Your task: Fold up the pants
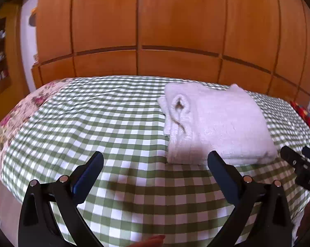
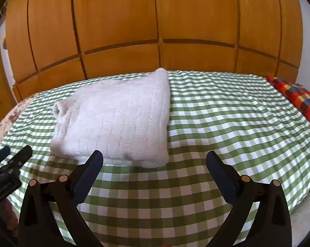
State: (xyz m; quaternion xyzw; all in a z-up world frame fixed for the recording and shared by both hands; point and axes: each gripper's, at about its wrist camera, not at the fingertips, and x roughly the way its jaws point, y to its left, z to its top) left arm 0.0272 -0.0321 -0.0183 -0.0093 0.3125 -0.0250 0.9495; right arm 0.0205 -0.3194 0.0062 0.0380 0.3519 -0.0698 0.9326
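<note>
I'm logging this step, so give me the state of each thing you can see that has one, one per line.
Pants: folded into a compact white bundle, lying on the bed, held by neither gripper.
Left gripper: open, empty, fingers apart, over the bed short of the pants.
Right gripper: open, empty, over the bed just short of the pants.
Bed cover: green check, spread flat, lightly wrinkled.
Wardrobe: doors shut.
</note>
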